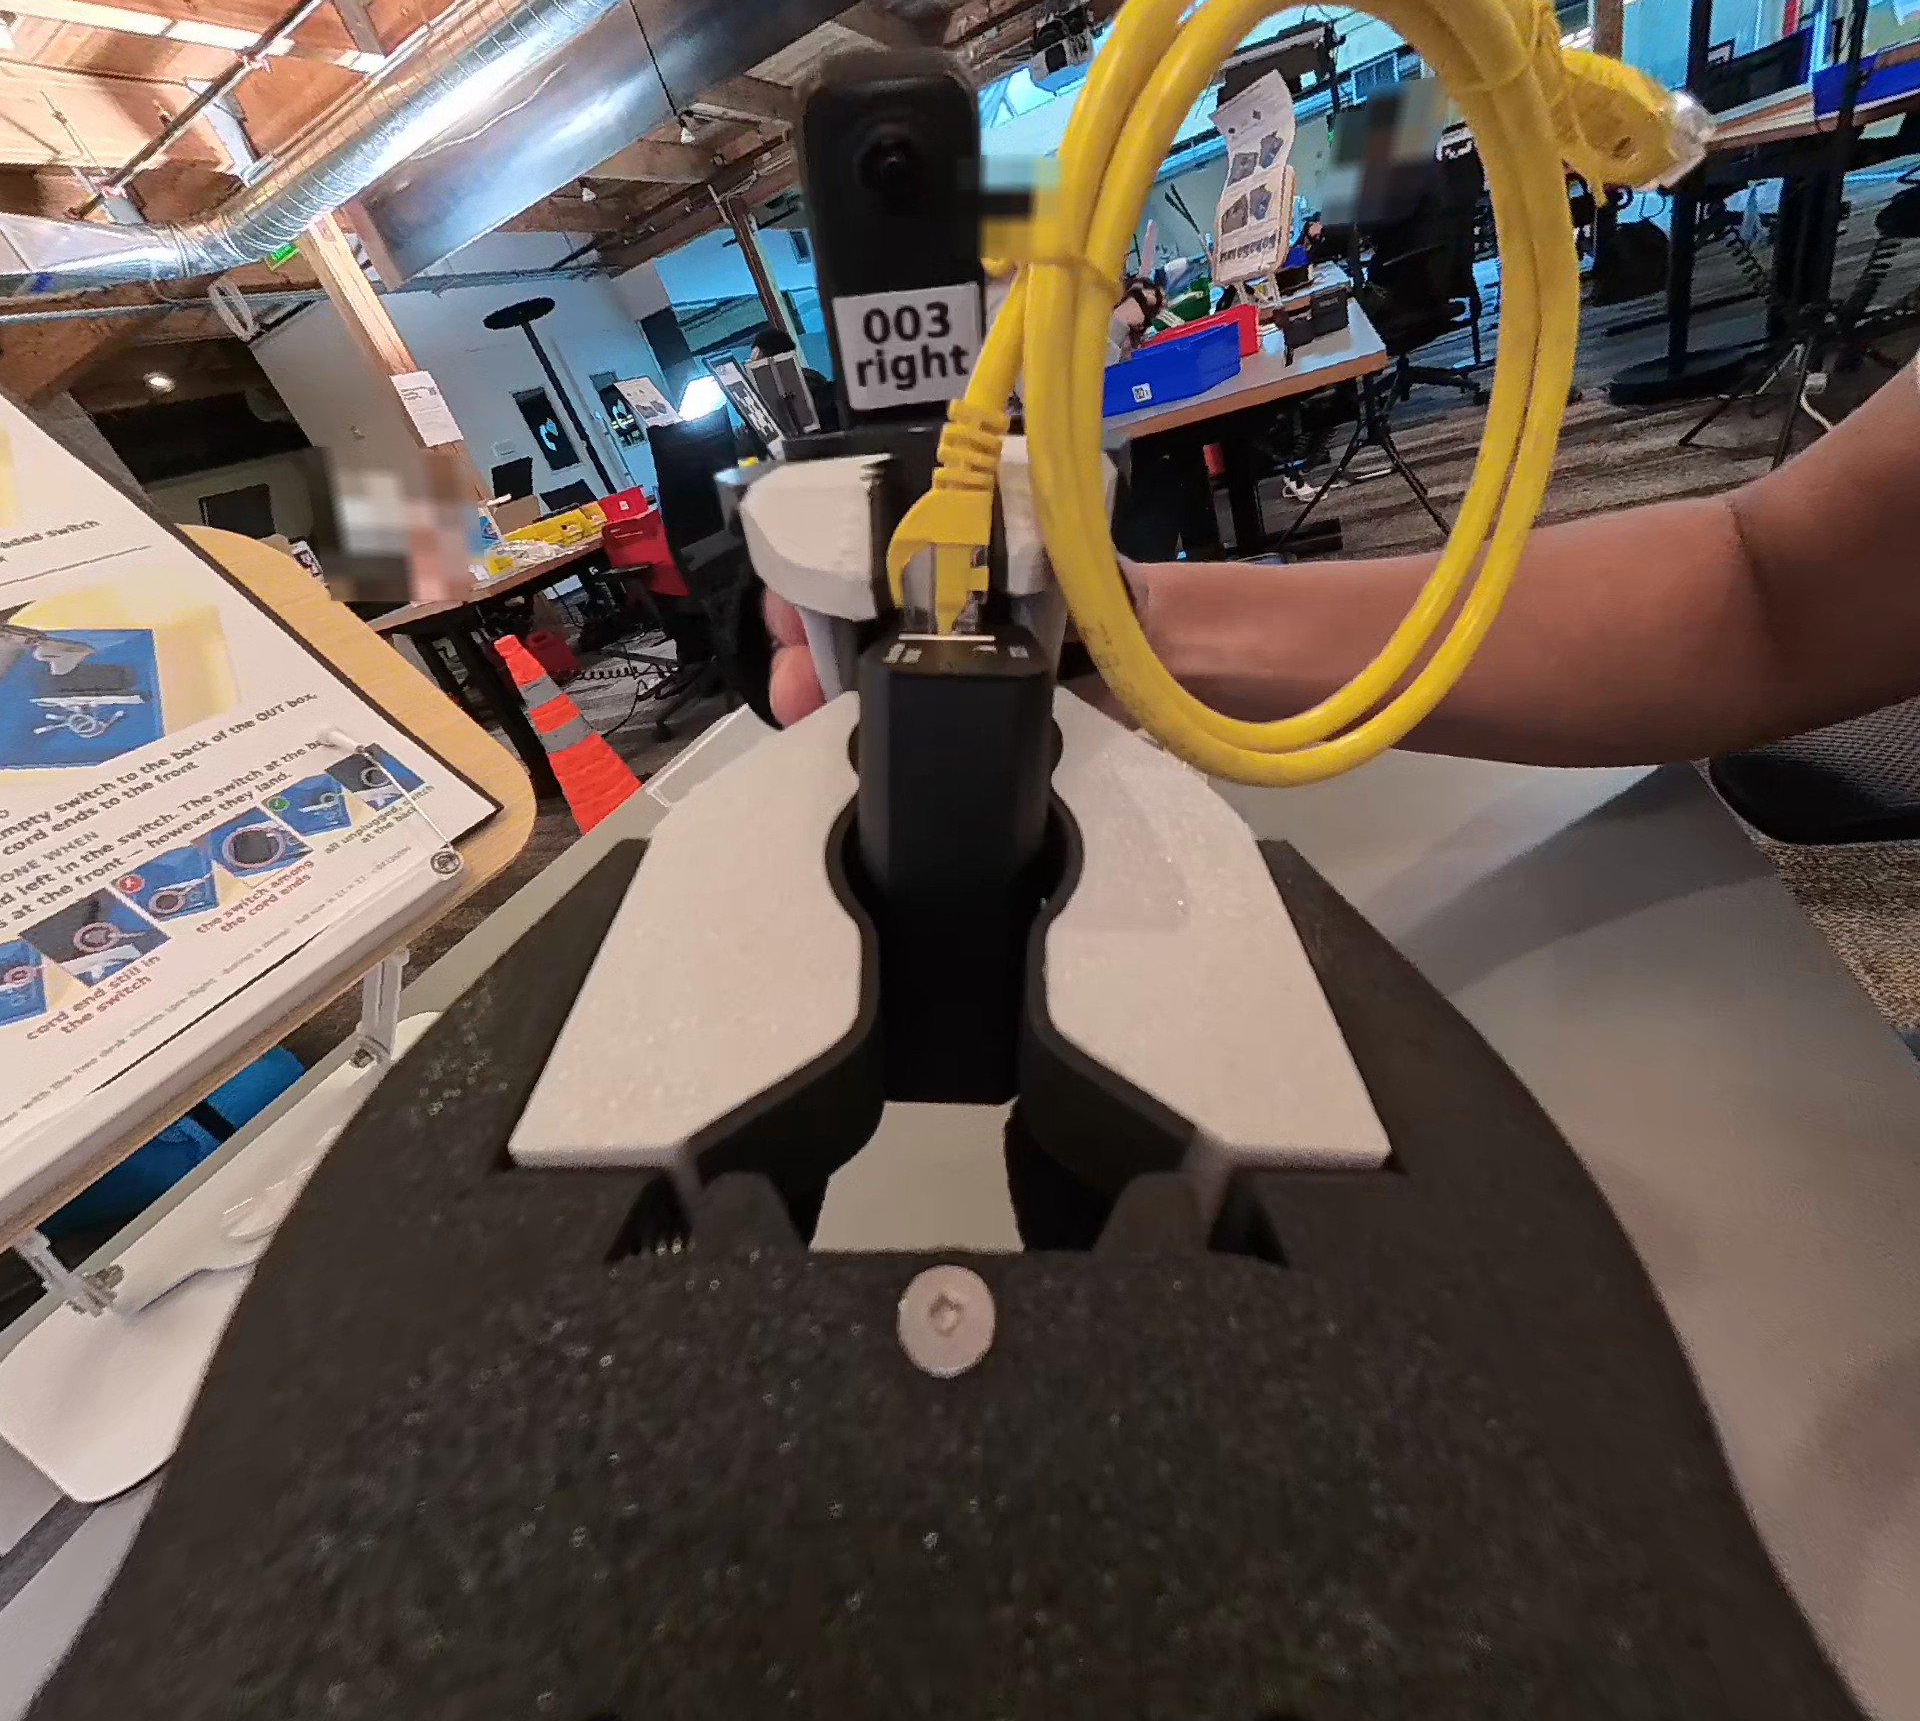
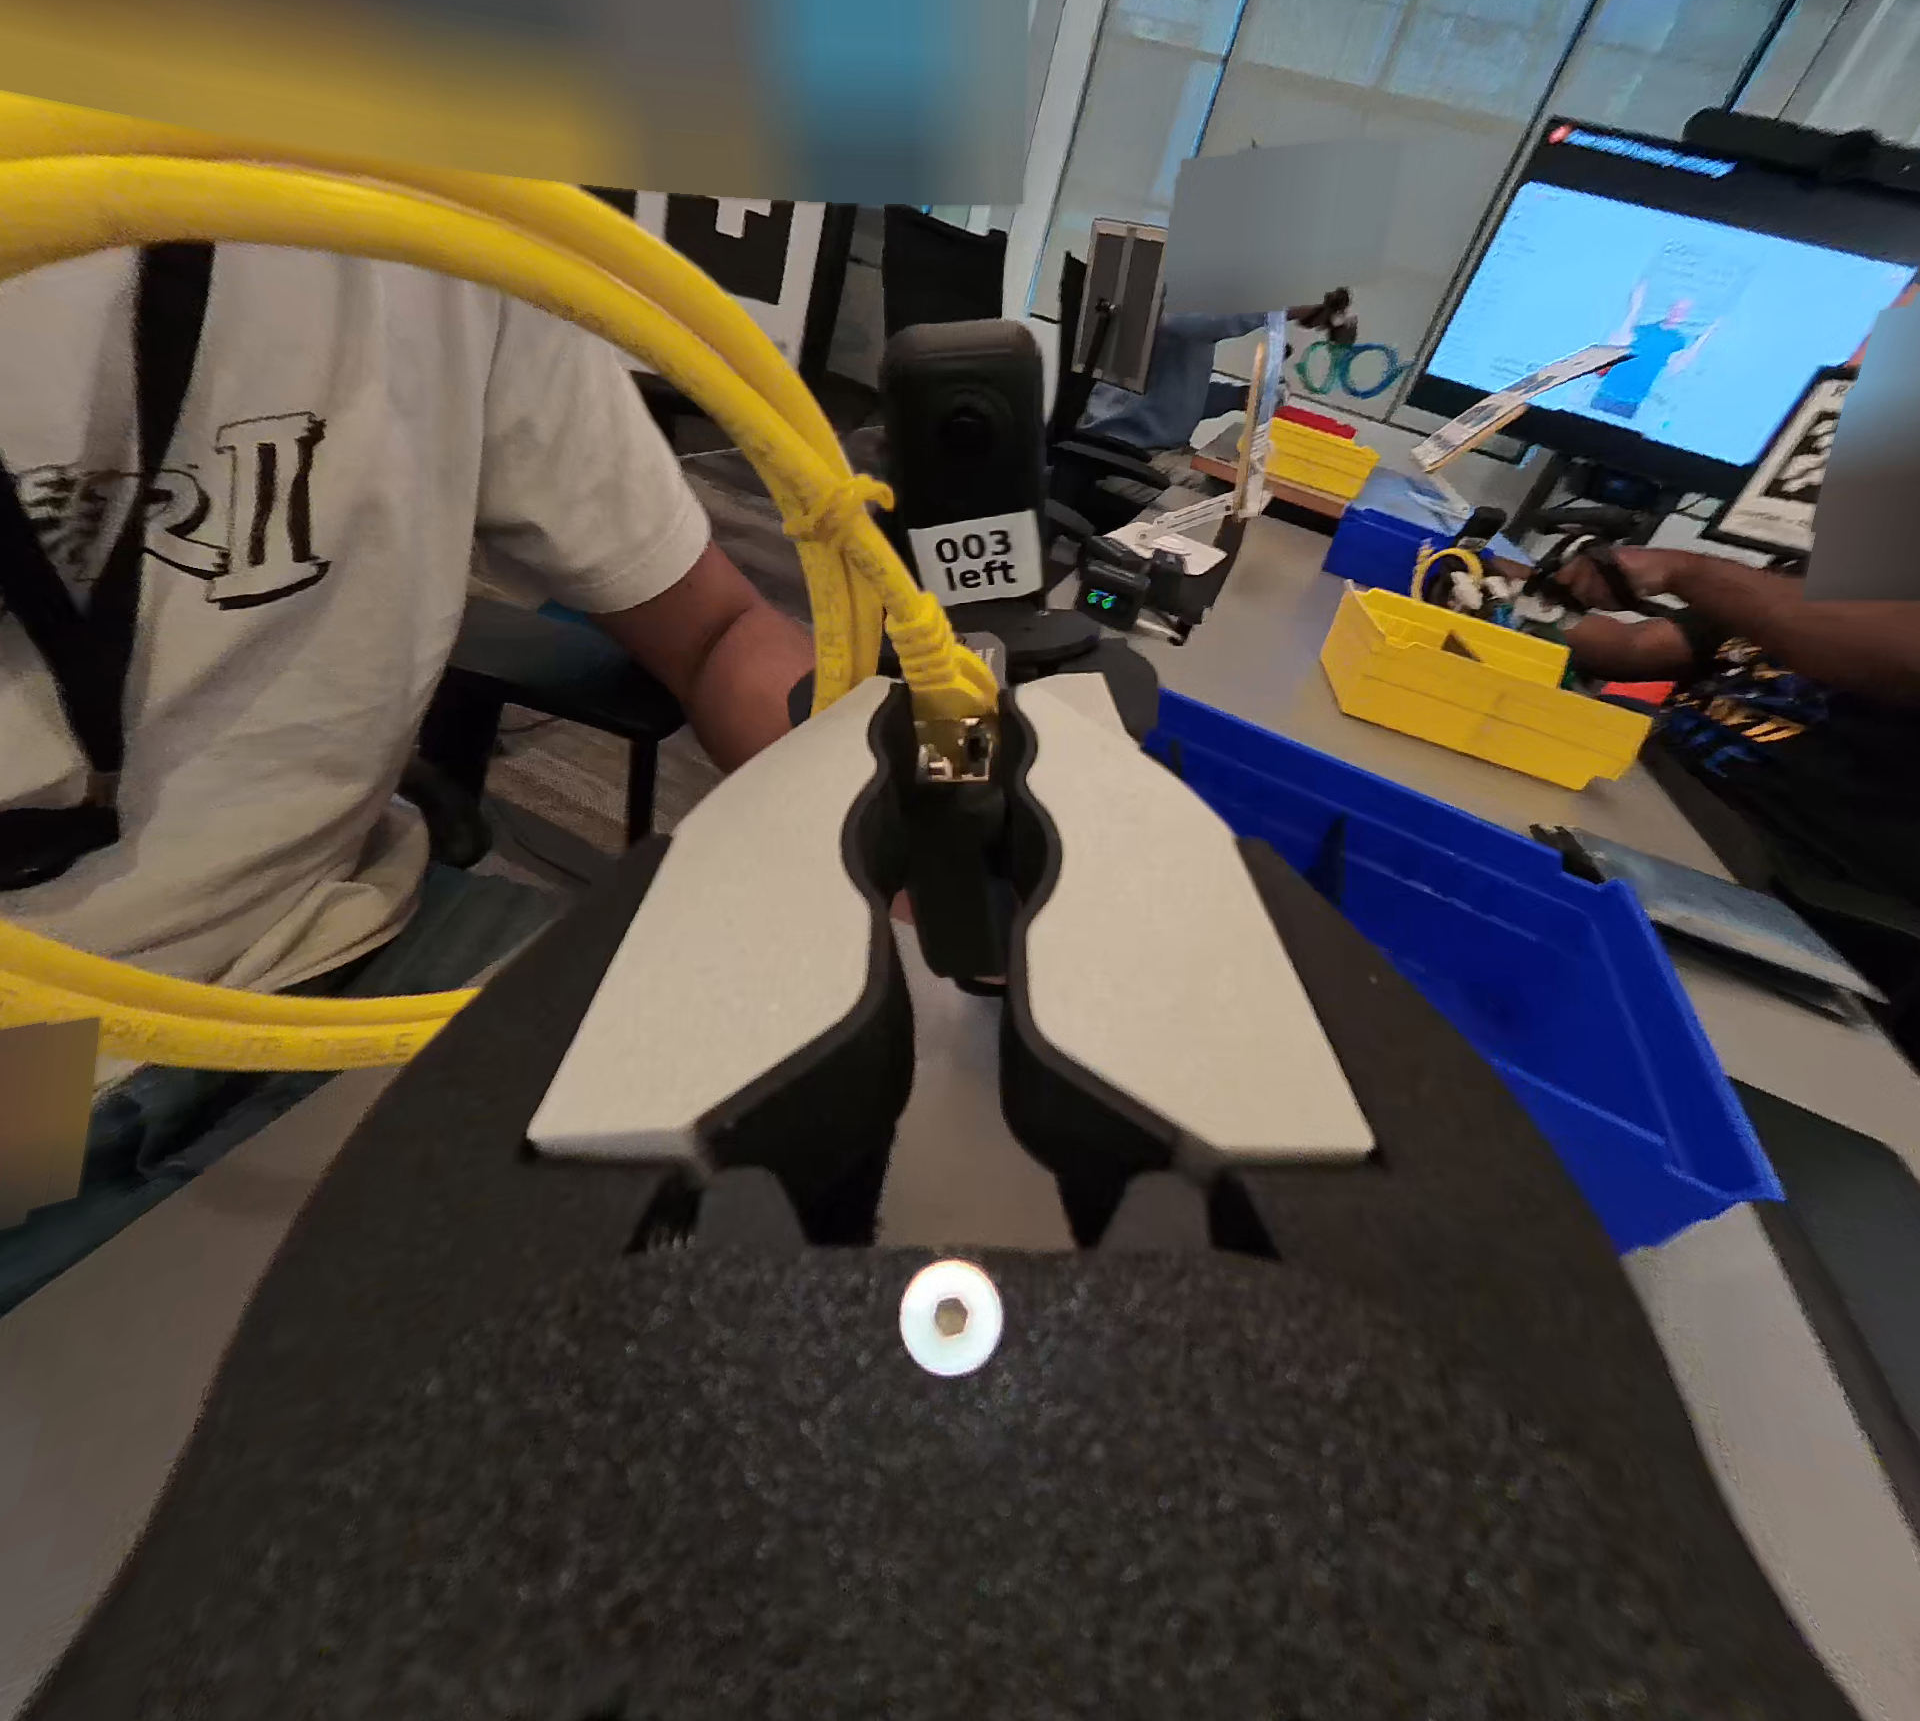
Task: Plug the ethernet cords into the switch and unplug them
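In the left wrist view my left gripper [image 1: 951, 736] is shut on a black switch [image 1: 951, 840], which stands lengthwise between the pads with its port end pointing away. My right gripper [image 1: 940, 549] faces it from the far side. It is shut on the yellow plug [image 1: 940, 570] of a yellow ethernet cord [image 1: 1278, 762], and the plug's tip meets the switch's end face. How deep the plug sits is unclear. In the right wrist view my right gripper [image 2: 951, 715] pinches that plug [image 2: 951, 741] at the fingertips, above the switch [image 2: 961, 882]. The cord [image 2: 312, 206] hangs in a tied loop, with its other plug [image 1: 1631, 113] free.
An instruction board [image 1: 208, 788] stands at the left and an orange cone [image 1: 566, 726] is on the floor behind it. A blue bin [image 2: 1455, 923] and a yellow bin [image 2: 1475, 695] sit on the grey table [image 2: 1299, 632]. A person's forearm [image 1: 1455, 632] reaches in from the right. Left and right tips are no more than a few centimetres apart.
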